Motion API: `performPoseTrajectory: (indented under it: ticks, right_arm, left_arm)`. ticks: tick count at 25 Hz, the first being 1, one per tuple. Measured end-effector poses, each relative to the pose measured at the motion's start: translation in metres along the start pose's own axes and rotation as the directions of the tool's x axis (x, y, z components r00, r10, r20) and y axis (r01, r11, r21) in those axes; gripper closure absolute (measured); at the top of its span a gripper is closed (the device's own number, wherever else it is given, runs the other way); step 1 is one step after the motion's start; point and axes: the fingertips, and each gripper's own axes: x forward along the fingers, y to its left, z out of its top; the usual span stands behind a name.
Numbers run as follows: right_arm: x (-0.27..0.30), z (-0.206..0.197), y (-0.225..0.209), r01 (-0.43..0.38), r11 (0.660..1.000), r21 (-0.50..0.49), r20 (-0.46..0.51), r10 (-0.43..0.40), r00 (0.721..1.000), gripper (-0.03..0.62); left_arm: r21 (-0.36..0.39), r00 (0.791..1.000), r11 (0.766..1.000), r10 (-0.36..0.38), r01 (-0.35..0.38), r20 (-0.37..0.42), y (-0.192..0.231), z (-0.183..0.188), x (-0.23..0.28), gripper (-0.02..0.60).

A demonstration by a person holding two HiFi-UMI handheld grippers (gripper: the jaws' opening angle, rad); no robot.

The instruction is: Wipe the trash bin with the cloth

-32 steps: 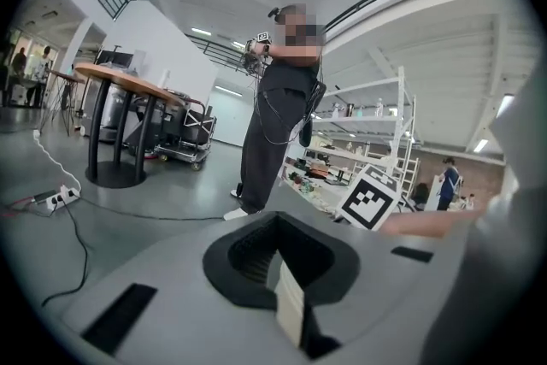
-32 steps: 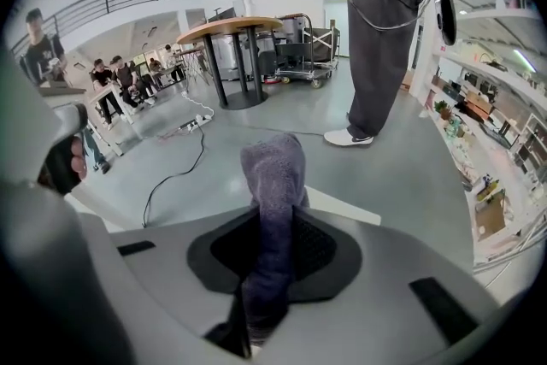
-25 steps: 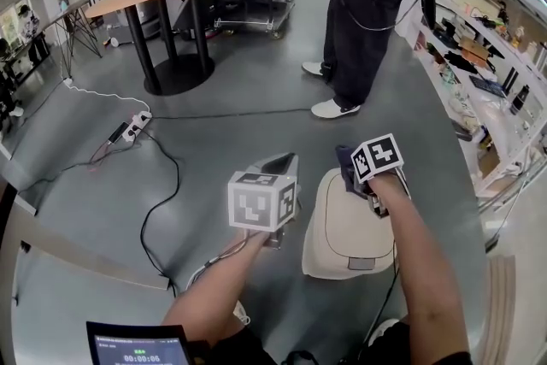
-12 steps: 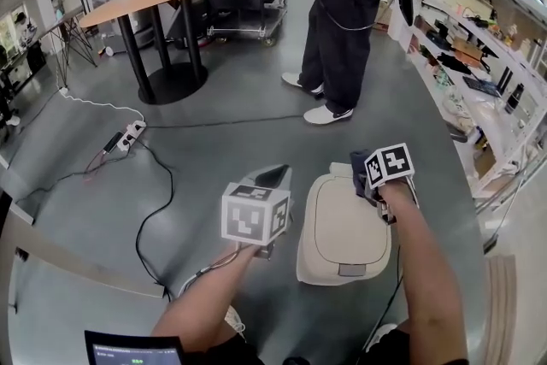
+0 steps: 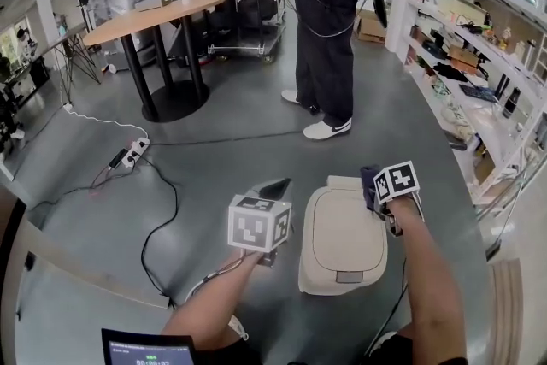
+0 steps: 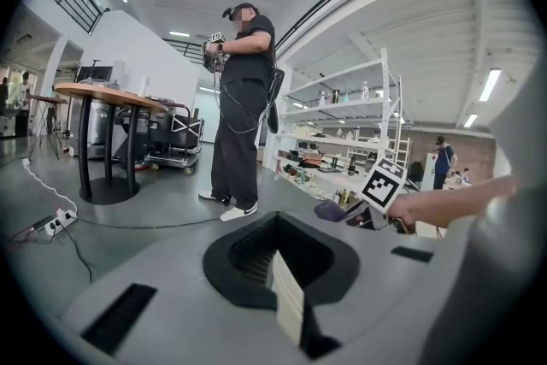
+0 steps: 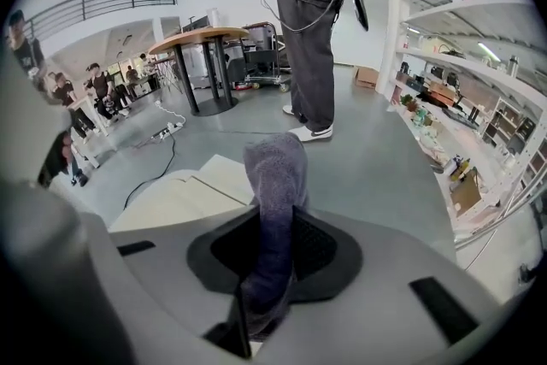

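**Inspector:** Fingers [image 6: 287, 297] of the left gripper [image 5: 275, 186]?

**Assistant:** Pressed together with nothing between them. It hangs above the floor [image 5: 214, 141] at the bin's 9 o'clock, apart from it.

**Inspector:** The trash bin [image 5: 342, 239]?

**Assistant:** Cream, closed, and standing on the grey floor between the two grippers.

**Inspector:** The right gripper [image 5: 380, 194]?

**Assistant:** Clamped on the purple-grey cloth [image 7: 275, 184], which stands up past the jaws. It sits at the bin's 1 o'clock corner. Whether the cloth touches the bin cannot be told.

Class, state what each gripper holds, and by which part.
Right gripper: the cloth, pinched by one end between the jaws. Left gripper: nothing, jaws together.
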Motion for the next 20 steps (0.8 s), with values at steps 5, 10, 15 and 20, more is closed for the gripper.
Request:
performPoseTrajectory:
  ticks: [5, 10, 15, 20]
  right_arm:
    - [-0.008, -0.012, -0.014, -0.008, 0.998, 0.063, 0.012, 0.007, 1.000, 0.519]
    - [-0.011, 0.001, 0.017, -0.040, 0.998, 0.050, 0.045, 0.037, 0.998, 0.519]
    - [-0.027, 0.030, 0.073, -0.166, 0.986, 0.004, 0.092, 0.165, 0.982, 0.520]
    - [-0.028, 0.030, 0.134, -0.258, 0.966, -0.029, 0.063, 0.259, 0.964, 0.520]
  left_arm:
    - [0.024, 0.999, 0.999, 0.036, -0.036, -0.007, 0.004, -0.005, 0.001, 0.584]
    - [0.042, 0.999, 0.998, 0.051, -0.051, -0.002, 0.006, -0.011, -0.004, 0.583]
    - [0.045, 0.996, 0.996, 0.076, -0.078, 0.043, 0.003, 0.003, -0.012, 0.584]
    - [0.024, 0.994, 0.996, 0.082, -0.084, 0.068, 0.004, 0.002, -0.026, 0.584]
